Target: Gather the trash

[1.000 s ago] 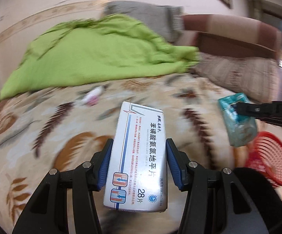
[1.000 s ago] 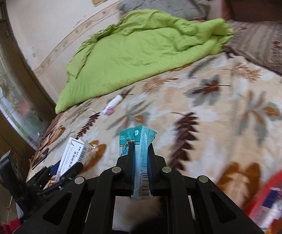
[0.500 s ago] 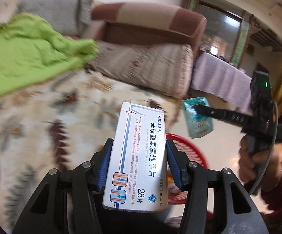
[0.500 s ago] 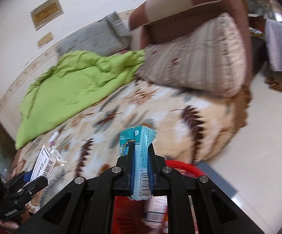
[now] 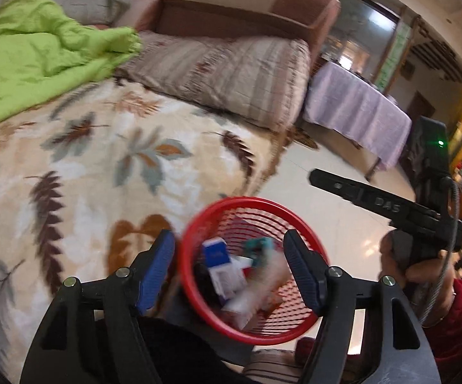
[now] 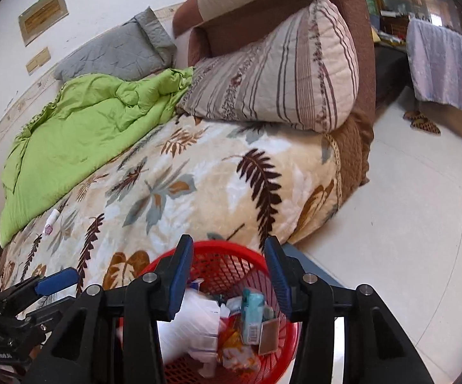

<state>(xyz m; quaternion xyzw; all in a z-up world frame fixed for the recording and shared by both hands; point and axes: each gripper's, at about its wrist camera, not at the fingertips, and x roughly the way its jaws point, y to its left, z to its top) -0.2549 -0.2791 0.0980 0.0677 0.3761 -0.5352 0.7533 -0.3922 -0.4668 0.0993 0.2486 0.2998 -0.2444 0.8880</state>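
A red mesh basket (image 5: 199, 224) (image 6: 231, 257) stands on the floor beside the bed, holding several pieces of trash. My left gripper (image 5: 229, 268) is open and empty right above it. The white medicine box (image 5: 246, 297) shows blurred inside the basket. My right gripper (image 6: 229, 276) is open and empty over the basket too. The teal packet (image 6: 251, 313) (image 5: 258, 248) lies in the basket. A small white and pink piece of trash (image 6: 51, 222) lies on the bed near the green quilt.
The bed has a leaf-patterned blanket (image 6: 183, 185), a green quilt (image 6: 80, 134) and a striped pillow (image 6: 278, 73). A table with a lilac cloth (image 5: 355, 112) stands across the white tiled floor (image 6: 406, 224).
Both grippers swung from the bed to above the red basket. The left opened and let go of the medicine box; the right opened and let go of the teal packet.
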